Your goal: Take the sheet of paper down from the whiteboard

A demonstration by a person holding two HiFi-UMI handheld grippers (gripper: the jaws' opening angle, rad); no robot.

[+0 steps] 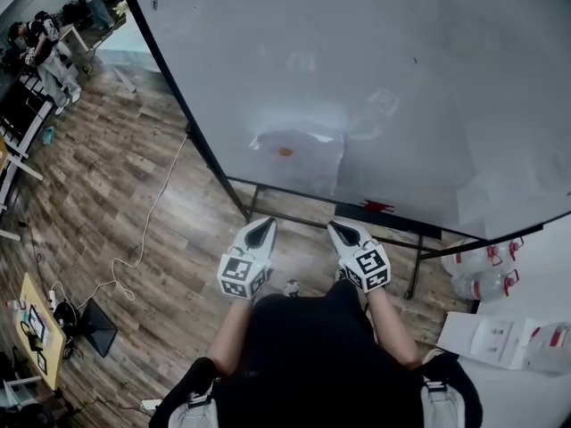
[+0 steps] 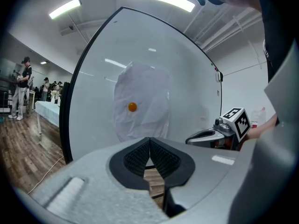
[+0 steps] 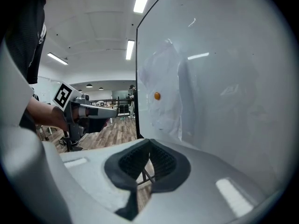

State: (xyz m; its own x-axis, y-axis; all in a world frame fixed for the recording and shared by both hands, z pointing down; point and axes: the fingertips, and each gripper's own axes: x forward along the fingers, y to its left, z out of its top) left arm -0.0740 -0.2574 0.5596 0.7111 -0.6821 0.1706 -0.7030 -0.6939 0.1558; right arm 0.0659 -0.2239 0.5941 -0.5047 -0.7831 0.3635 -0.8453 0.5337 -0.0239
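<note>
A white sheet of paper [image 1: 299, 157] hangs on the whiteboard [image 1: 428, 78], pinned by a small orange magnet [image 1: 285, 152]. The left gripper view shows the sheet of paper [image 2: 142, 107] and magnet [image 2: 132, 107] straight ahead; in the right gripper view the sheet of paper [image 3: 161, 97] and magnet [image 3: 157, 96] sit near the board's left edge. My left gripper [image 1: 265, 226] and right gripper [image 1: 341, 227] point at the board from in front of it, side by side, short of the sheet. Both are shut with nothing between the jaws. The right gripper [image 2: 194, 139] shows in the left view, the left gripper [image 3: 112, 110] in the right view.
The whiteboard stands on a black frame [image 1: 268, 205] over a wood floor. A white cable [image 1: 143, 239] trails across the floor at left. Desks and people [image 1: 49, 47] are far left. Plastic bottles [image 1: 486, 275] and a white table with papers [image 1: 508, 341] are at right.
</note>
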